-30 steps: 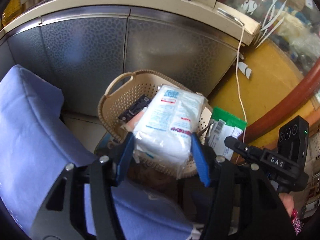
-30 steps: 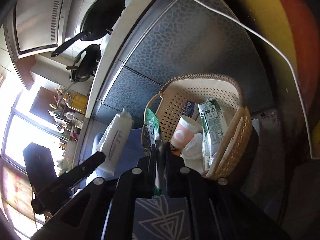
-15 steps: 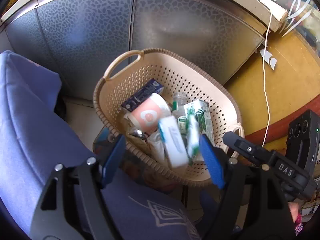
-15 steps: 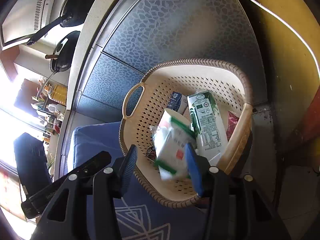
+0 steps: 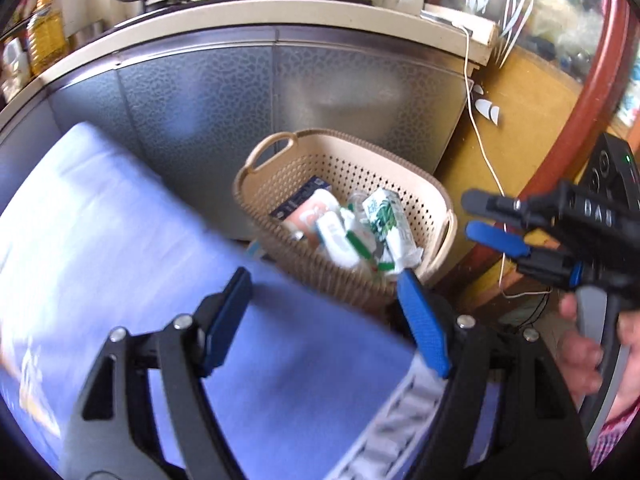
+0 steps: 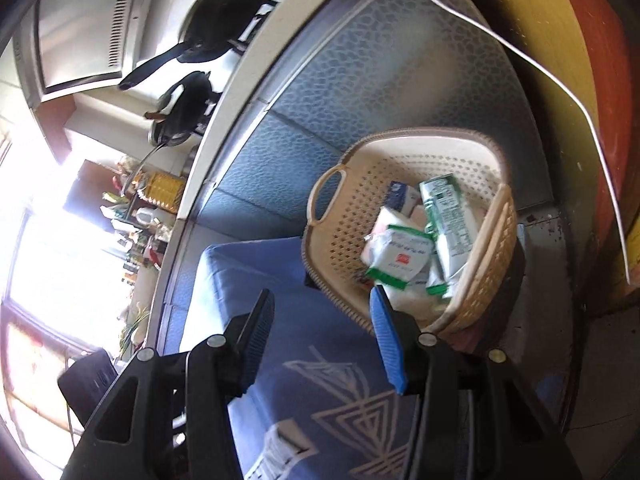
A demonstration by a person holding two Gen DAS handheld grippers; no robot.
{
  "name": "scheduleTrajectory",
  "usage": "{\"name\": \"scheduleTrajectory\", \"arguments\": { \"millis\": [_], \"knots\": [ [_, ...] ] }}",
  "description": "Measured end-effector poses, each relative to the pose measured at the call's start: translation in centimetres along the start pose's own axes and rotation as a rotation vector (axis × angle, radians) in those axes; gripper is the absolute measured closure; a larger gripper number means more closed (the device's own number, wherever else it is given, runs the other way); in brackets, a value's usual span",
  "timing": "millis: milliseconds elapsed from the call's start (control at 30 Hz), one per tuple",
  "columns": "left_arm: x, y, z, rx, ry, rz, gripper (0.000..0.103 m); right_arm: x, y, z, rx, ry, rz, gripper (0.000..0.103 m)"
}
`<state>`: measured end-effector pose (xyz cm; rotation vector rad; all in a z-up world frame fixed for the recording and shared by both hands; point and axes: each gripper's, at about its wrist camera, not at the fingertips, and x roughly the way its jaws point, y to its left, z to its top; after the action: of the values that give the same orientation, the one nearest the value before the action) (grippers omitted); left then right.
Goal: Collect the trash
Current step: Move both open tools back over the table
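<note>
Both tissue packs have dropped from the tongs into the basket [image 5: 434, 194]; the left tongs [image 5: 324, 312] and right tongs [image 6: 320, 336] now gape empty above the blue cushion [image 5: 120, 240]. The green-edged pack [image 6: 398, 258] lies near the basket's front rim, just beyond the tongs. Piled trash could spill over if the rim is bumped.

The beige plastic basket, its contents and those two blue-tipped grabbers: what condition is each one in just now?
Beige perforated plastic basket: upright, open-topped, partly filled.
Green-and-white drink carton: lying tilted inside the basket.
White packet with green edges: resting on top of the pile, free of either gripper.
Dark blue small box: lying against the far inner wall.
Left gripper: open, empty.
Right gripper: open, empty.
Blue cushion: lying flat beside the basket.
</note>
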<state>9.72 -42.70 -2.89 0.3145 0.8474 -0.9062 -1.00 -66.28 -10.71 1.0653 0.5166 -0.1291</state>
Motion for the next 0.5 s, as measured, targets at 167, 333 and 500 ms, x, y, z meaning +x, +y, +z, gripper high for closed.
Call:
{"name": "scheduleTrajectory", "arguments": {
  "millis": [167, 333, 500],
  "knots": [
    [-5.7, 3.7, -5.3, -0.08, -0.048, 0.071, 0.03, 1.1, 3.7, -2.6, -0.066, 0.077, 0.059, 0.052],
    [-11.1, 9.2, -10.6, -0.185, -0.07, 0.175, 0.03, 3.6, 7.9, -6.4, -0.132, 0.175, 0.11, 0.052],
    [-17.2, 15.5, -15.2, -0.334, -0.122, 0.285, 0.03, 6.2, 12.1, -11.2, -0.196, 0.286, 0.165, 0.052]
  ]
}}
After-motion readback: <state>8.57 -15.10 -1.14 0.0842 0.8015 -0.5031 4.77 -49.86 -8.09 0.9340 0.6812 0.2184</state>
